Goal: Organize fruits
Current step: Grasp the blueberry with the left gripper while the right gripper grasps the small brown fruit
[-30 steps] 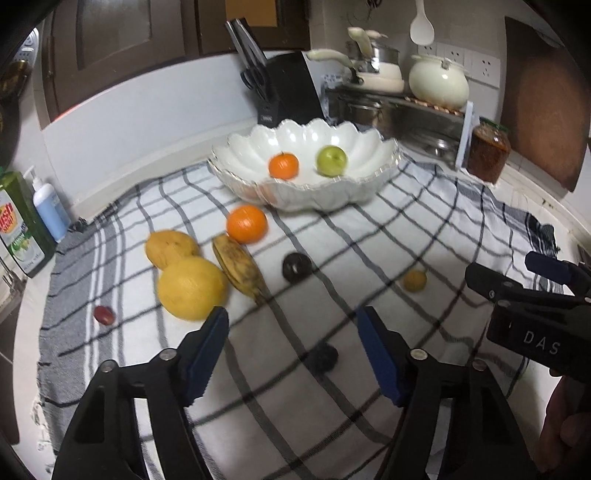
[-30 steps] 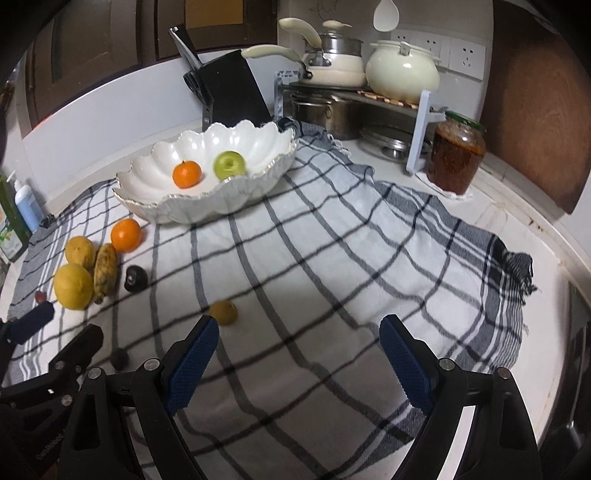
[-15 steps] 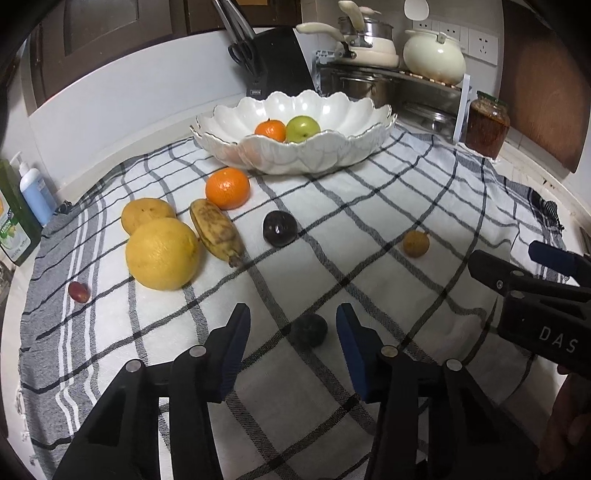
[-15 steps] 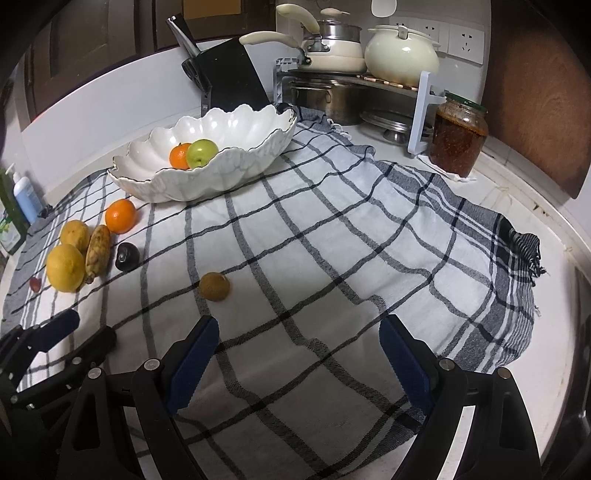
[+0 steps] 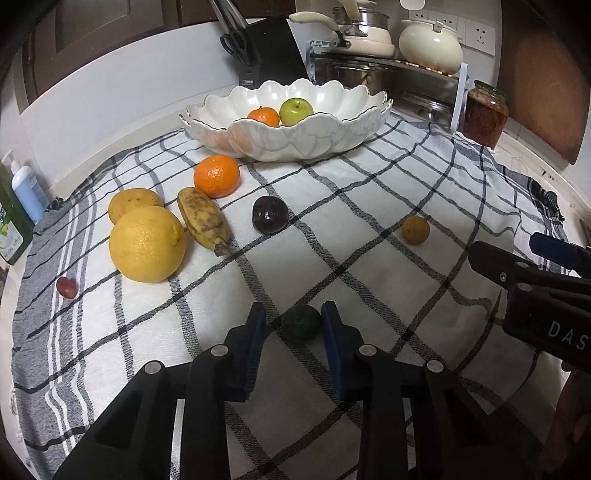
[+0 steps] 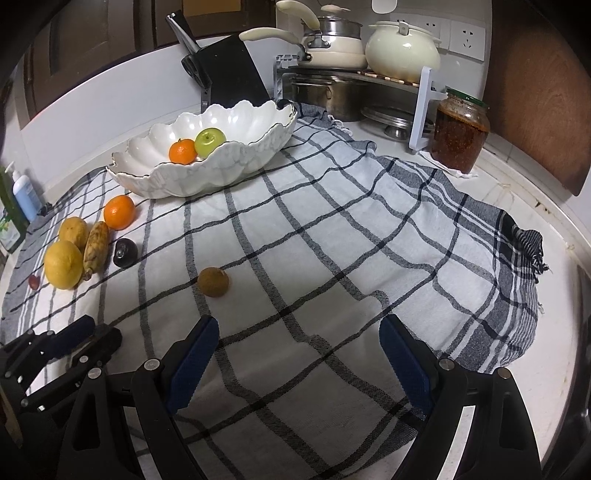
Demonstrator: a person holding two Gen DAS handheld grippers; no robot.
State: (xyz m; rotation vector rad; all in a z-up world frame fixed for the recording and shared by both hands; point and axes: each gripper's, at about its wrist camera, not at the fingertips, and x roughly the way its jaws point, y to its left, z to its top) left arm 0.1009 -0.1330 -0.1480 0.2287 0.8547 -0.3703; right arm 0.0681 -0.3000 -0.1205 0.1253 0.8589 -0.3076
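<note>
Blue rubber pads of the left gripper (image 5: 293, 325) flank a small dark fruit (image 5: 300, 322) on the checked cloth (image 5: 369, 258), jaws closing, the right pad at its skin, the left just shy; it is straddled low, seemingly so it cannot roll; the white bowl (image 5: 295, 144), probably its destination, sits well beyond, holding a mandarin (image 5: 264, 116) and green apple (image 5: 296, 110); the right gripper (image 6: 299, 354) hangs spread and empty nearby, above bare cloth.

We see a white backsplash (image 5: 110, 107) at upper left, dark wooden cabinets (image 5: 92, 33) above it, and wall sockets (image 6: 465, 38) at upper right.
</note>
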